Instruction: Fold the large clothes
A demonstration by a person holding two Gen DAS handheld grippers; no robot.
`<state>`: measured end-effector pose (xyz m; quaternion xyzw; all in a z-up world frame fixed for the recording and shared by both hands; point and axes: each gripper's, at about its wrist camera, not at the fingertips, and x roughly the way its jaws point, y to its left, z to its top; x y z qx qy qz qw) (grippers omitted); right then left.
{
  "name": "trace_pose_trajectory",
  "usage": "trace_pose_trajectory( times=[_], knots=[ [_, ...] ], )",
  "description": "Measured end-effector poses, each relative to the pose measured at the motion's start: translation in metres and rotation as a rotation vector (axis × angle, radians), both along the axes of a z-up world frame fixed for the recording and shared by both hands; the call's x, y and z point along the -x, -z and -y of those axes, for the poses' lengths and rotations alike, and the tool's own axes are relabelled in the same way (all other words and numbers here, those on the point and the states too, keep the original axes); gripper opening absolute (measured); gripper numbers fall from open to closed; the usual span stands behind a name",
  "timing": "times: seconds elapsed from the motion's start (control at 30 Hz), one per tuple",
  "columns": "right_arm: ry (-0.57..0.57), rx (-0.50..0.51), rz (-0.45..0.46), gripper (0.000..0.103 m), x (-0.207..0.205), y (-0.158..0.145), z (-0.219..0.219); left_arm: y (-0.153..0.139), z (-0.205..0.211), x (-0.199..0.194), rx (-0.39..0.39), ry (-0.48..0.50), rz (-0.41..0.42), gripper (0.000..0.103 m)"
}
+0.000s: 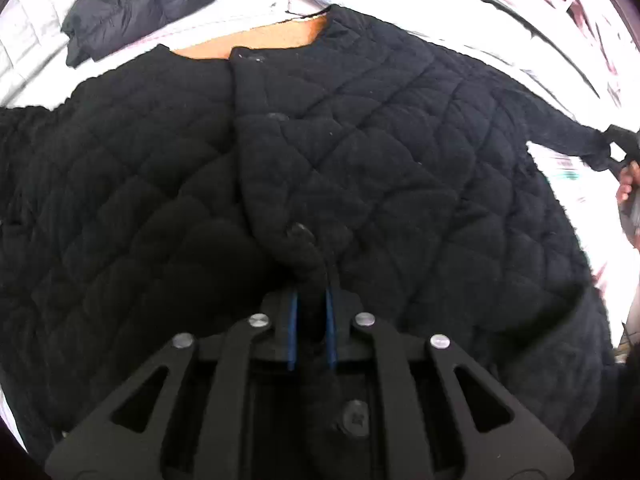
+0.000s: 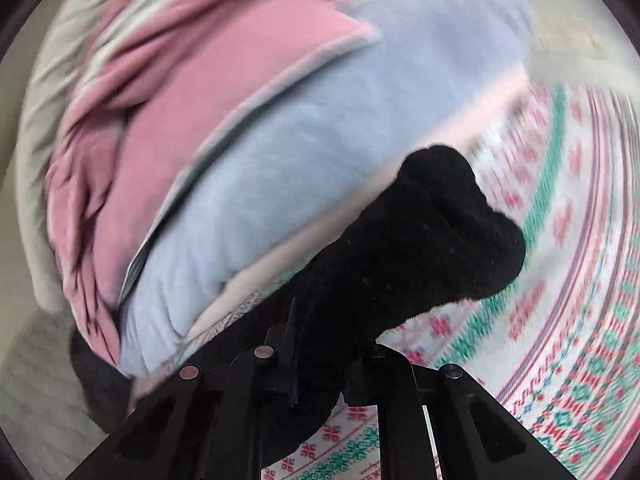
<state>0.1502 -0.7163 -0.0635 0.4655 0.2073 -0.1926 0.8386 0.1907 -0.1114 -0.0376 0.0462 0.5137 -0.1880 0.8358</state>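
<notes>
A large black quilted jacket (image 1: 360, 140) lies spread front-up across the bed and fills the left wrist view. My left gripper (image 1: 312, 284) is shut on the jacket's lower front edge, a fold of black cloth pinched between its blue-lined fingers. At the far right of that view the jacket's sleeve (image 1: 576, 136) is stretched out to my right gripper (image 1: 618, 148), held by a hand. In the right wrist view the black sleeve cuff (image 2: 440, 232) sticks out past my right gripper (image 2: 320, 340), which is shut on it, lifted above the patterned sheet.
A dark puffer garment (image 1: 136, 4) lies at the back left. Pink and pale blue blankets (image 2: 260, 140) are piled behind the sleeve. The patterned red-and-green bed sheet (image 2: 560, 280) covers the bed on the right. An orange patch (image 1: 256, 38) shows at the jacket's collar.
</notes>
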Motion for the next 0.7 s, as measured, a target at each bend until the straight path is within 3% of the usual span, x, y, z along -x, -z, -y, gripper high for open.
trace_pose_trajectory(
  times=[0.03, 0.1, 0.2, 0.27, 0.33, 0.4, 0.43, 0.5, 0.57, 0.63, 0.7],
  knots=[
    [0.000, -0.011, 0.017, 0.013, 0.001, 0.000, 0.001, -0.002, -0.006, 0.000, 0.028, -0.014, -0.032, 0.014],
    [-0.013, 0.061, 0.018, 0.013, 0.001, -0.013, -0.007, -0.011, -0.013, 0.004, 0.078, -0.028, -0.088, 0.018],
    [-0.032, 0.181, 0.051, 0.013, -0.001, -0.038, -0.027, -0.026, -0.015, 0.032, 0.091, 0.011, -0.103, 0.024],
    [-0.041, 0.204, 0.094, 0.013, 0.002, -0.051, -0.038, -0.037, -0.016, 0.062, 0.073, 0.062, -0.061, 0.038],
    [-0.046, 0.227, 0.117, 0.013, 0.004, -0.062, -0.047, -0.040, -0.016, 0.088, 0.122, 0.113, -0.089, 0.051],
    [-0.056, 0.264, 0.128, 0.013, 0.008, -0.072, -0.056, -0.029, -0.010, 0.107, 0.143, 0.147, -0.138, 0.052],
    [-0.060, 0.277, 0.139, 0.013, 0.010, -0.077, -0.062, -0.025, -0.005, 0.115, 0.121, 0.165, -0.125, 0.052],
    [-0.058, 0.291, 0.156, 0.013, 0.012, -0.086, -0.071, -0.014, 0.011, 0.140, -0.021, 0.229, 0.011, 0.052],
    [-0.058, 0.332, 0.172, 0.013, 0.014, -0.099, -0.089, -0.011, 0.021, 0.154, -0.108, 0.272, 0.074, 0.052],
    [-0.070, 0.381, 0.188, 0.013, 0.020, -0.112, -0.106, -0.015, 0.016, 0.154, -0.086, 0.272, 0.050, 0.052],
    [-0.119, 0.488, 0.219, 0.013, 0.014, -0.139, -0.147, -0.020, 0.003, 0.145, -0.016, 0.264, -0.007, 0.052]
  ],
)
